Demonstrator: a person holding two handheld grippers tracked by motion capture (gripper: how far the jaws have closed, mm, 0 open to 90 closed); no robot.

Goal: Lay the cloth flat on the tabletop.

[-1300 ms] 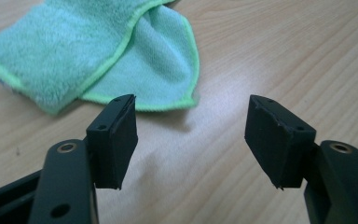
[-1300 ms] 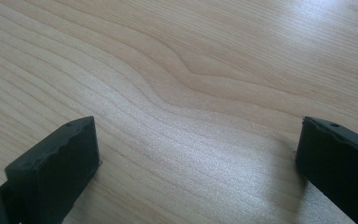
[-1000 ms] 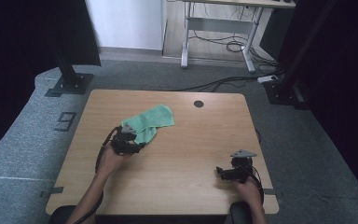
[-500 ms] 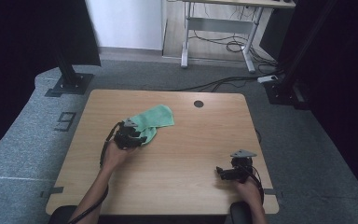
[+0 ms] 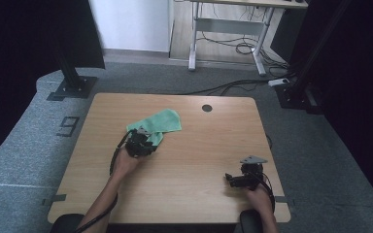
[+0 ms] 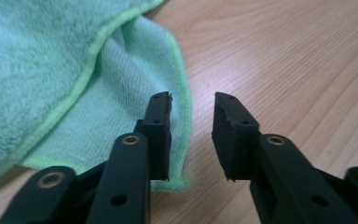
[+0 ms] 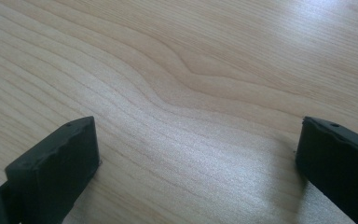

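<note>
A green cloth [image 5: 162, 122] lies partly folded on the wooden table [image 5: 199, 150], left of its middle. My left gripper [image 5: 143, 141] sits low at the cloth's near corner. In the left gripper view the cloth [image 6: 51, 70] spreads to the left and its hemmed edge runs into the gap of the gripper [image 6: 192, 100]. One jaw rests over the cloth and the other over bare wood. The jaws have just been closing, but a gap still shows and the pads do not press the hem. My right gripper [image 5: 230, 179] rests near the front right, jaws wide apart [image 7: 198, 135] over bare wood.
A round cable hole [image 5: 207, 108] is in the table near its far edge. Grey carpet surrounds the table, with a black stand base [image 5: 70, 87] at the far left and a desk frame with cables [image 5: 233, 43] beyond.
My left hand has slid forward and a little right, down onto the cloth's near corner. The right hand has kept still.
</note>
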